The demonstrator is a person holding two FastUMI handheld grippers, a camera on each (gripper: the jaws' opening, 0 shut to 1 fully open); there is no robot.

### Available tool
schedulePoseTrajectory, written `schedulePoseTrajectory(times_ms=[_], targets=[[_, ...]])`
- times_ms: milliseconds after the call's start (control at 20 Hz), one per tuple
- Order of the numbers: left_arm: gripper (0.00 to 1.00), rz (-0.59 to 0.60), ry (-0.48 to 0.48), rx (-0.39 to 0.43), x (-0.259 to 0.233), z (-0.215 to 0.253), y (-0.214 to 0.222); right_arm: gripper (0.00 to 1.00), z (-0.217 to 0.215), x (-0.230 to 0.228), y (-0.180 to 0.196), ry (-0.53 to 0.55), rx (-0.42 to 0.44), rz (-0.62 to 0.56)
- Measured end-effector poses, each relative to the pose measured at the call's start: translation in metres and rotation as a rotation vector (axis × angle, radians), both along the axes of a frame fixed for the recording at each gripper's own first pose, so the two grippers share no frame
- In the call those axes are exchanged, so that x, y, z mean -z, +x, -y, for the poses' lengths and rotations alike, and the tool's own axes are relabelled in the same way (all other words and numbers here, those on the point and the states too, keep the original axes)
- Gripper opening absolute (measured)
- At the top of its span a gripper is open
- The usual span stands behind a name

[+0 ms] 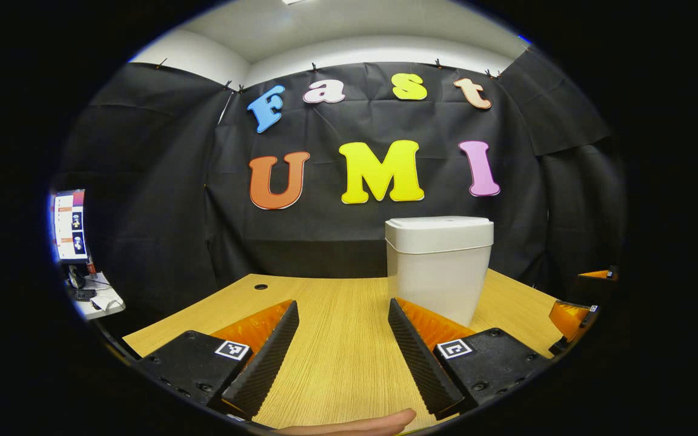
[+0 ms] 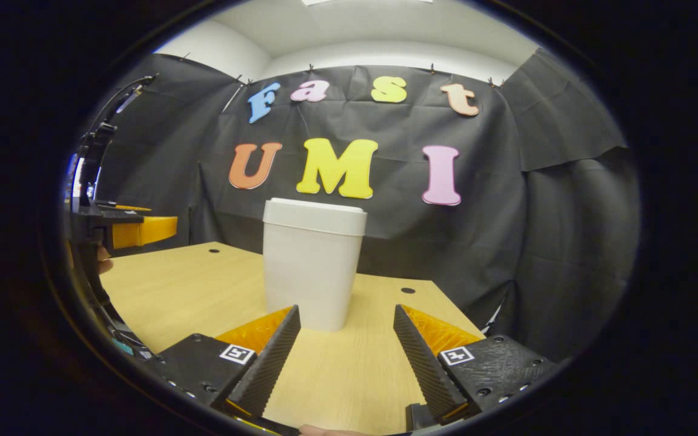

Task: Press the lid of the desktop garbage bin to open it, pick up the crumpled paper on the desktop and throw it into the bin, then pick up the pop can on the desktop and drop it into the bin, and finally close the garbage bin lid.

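A white desktop garbage bin [image 1: 438,266] stands upright on the wooden table [image 1: 337,351] with its lid [image 1: 438,225] shut flat. In the left gripper view it is ahead and to the right of my left gripper [image 1: 343,312], which is open with nothing between its fingers. In the right gripper view the bin [image 2: 312,266] stands just ahead and slightly left of my right gripper [image 2: 346,318], also open and holding nothing. The right gripper [image 1: 573,318] appears at the right edge of the left gripper view. The left gripper [image 2: 125,230] appears at the left edge of the right gripper view.
A monitor [image 1: 70,225] and a small white side table [image 1: 97,300] stand off to the left of the desk. Cable holes [image 1: 260,286] [image 2: 408,290] sit near the table's far edge. Black cloth walls close in behind and beside the table.
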State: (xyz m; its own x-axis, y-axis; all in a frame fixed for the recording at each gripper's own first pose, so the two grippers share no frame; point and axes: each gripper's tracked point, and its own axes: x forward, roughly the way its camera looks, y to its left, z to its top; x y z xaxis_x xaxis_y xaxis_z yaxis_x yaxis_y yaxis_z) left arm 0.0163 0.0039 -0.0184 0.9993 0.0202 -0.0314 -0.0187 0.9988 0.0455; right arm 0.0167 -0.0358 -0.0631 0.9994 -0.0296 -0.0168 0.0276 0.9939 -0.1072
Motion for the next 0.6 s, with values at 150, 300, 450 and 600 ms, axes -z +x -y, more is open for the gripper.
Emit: schedulePoseTrajectory(times_ms=[150,300,450,600], targets=[[0.96,0.0,0.001,0.0,0.0,0.001,-0.001,0.95,0.002,0.001,0.0,0.0,0.002,-0.006],[0.96,-0.001,0.007,0.001,0.001,0.0,0.0,0.98,0.009,-0.001,0.003,-0.008,0.016,-0.002],[0.96,-0.006,0.01,-0.006,0.002,-0.001,0.001,0.95,0.016,0.0,0.006,0.01,0.029,-0.006],[0.96,-0.01,0.012,-0.006,0.003,0.0,0.0,0.95,0.02,0.003,0.006,0.016,0.038,-0.016]])
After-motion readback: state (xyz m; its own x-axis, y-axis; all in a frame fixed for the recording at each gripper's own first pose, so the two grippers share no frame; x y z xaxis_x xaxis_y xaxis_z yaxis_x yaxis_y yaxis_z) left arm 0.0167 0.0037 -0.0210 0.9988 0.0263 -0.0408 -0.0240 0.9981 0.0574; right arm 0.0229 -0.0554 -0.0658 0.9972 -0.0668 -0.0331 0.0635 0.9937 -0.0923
